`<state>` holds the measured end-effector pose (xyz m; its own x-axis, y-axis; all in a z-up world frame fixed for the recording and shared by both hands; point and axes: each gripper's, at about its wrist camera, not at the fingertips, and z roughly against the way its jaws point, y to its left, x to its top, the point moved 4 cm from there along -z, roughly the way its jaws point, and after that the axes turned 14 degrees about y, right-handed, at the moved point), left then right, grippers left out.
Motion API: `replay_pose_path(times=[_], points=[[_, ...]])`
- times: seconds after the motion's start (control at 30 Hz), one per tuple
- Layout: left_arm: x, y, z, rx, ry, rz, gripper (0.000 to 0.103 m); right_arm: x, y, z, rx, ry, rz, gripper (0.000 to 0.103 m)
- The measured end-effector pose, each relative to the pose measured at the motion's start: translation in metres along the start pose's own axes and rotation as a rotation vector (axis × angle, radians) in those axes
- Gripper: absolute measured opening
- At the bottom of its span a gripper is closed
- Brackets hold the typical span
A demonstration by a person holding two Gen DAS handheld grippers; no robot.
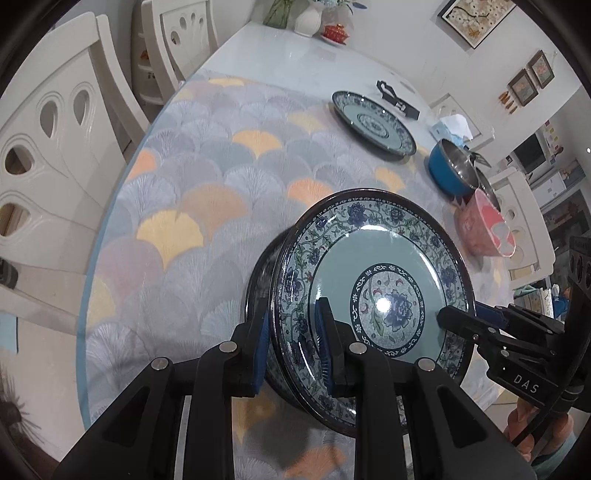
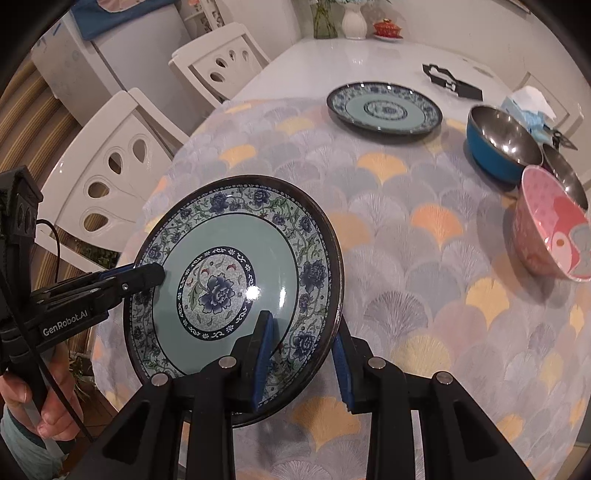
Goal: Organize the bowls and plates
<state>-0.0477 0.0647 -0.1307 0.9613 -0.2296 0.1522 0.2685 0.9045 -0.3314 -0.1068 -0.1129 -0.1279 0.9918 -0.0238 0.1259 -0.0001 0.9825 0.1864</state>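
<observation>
A blue-and-teal floral plate [image 1: 388, 251] [image 2: 229, 236] is held tilted just above the patterned tablecloth [image 2: 406, 280], with a gripper on each side. My left gripper [image 1: 293, 314] [image 2: 147, 273] is shut on its left rim. My right gripper [image 2: 303, 325] [image 1: 458, 314] is shut on the opposite rim, one pad on the face and one underneath. A matching plate [image 1: 373, 122] [image 2: 384, 107] lies flat at the far edge of the cloth. To the right stand a blue bowl with a steel inside [image 1: 448, 170] [image 2: 498, 147] and a pink bowl [image 1: 484, 225] [image 2: 550, 229].
A steel bowl [image 2: 565, 177] sits between the blue and pink bowls. Behind them are a tissue box [image 2: 528, 103] and a black flat object [image 2: 450, 83]. A white vase [image 2: 354, 20] stands at the table's far end. White chairs [image 2: 122, 173] line the left side.
</observation>
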Motion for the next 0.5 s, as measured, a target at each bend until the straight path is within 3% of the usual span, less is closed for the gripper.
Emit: replay_pose_path(times=[0.27,0.5], points=[[-0.008,0.001,-0.013,0.056,0.026,-0.019,0.02,-0.003,-0.004,-0.024,0.009,0.056,-0.021,0.031],[-0.009,0.003,-0.019,0.058,0.038,-0.02,0.02,-0.003,-0.007,-0.037,-0.001,0.096,-0.033,0.031]])
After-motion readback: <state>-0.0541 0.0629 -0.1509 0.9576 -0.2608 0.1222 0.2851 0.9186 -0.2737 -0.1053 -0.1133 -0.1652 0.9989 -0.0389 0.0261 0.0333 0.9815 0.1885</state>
